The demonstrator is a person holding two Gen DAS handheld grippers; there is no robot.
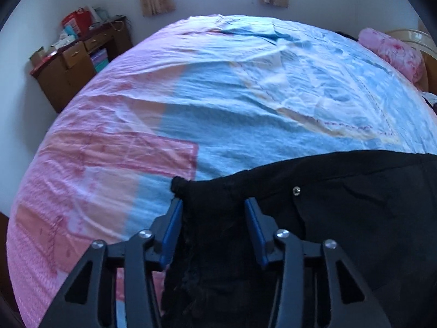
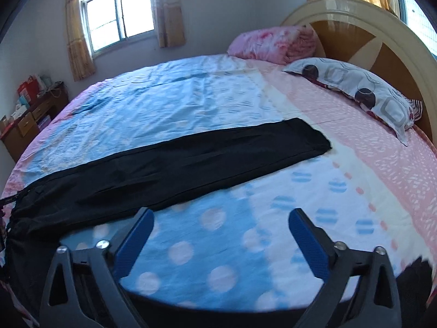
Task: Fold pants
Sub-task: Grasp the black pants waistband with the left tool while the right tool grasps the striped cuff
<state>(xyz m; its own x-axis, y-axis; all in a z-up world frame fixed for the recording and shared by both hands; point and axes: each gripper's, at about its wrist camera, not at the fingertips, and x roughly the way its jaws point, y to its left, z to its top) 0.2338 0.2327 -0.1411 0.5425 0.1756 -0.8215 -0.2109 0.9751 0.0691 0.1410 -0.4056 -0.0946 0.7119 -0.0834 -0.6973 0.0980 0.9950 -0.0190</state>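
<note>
Black pants point(image 2: 191, 161) lie flat and stretched out across the bed, legs together, with the hems toward the headboard. In the left wrist view the waist end of the pants point(image 1: 341, 205) fills the lower right, with a metal snap point(image 1: 296, 190) showing. My left gripper point(image 1: 213, 201) sits over the waistband corner point(image 1: 180, 183). Its blue pads stand partly apart with black fabric between them, and I see no squeeze on the cloth. My right gripper point(image 2: 221, 213) is wide open above the dotted sheet, just in front of the pants' near edge, with nothing between its fingers.
The bed sheet point(image 2: 273, 95) is blue, pink and white and wrinkled. A patterned pillow point(image 2: 363, 93) and a pink folded quilt point(image 2: 273, 42) lie by the round headboard point(image 2: 382, 35). A cluttered wooden desk point(image 1: 76, 57) stands beyond the bed's far left side, under a window point(image 2: 120, 13).
</note>
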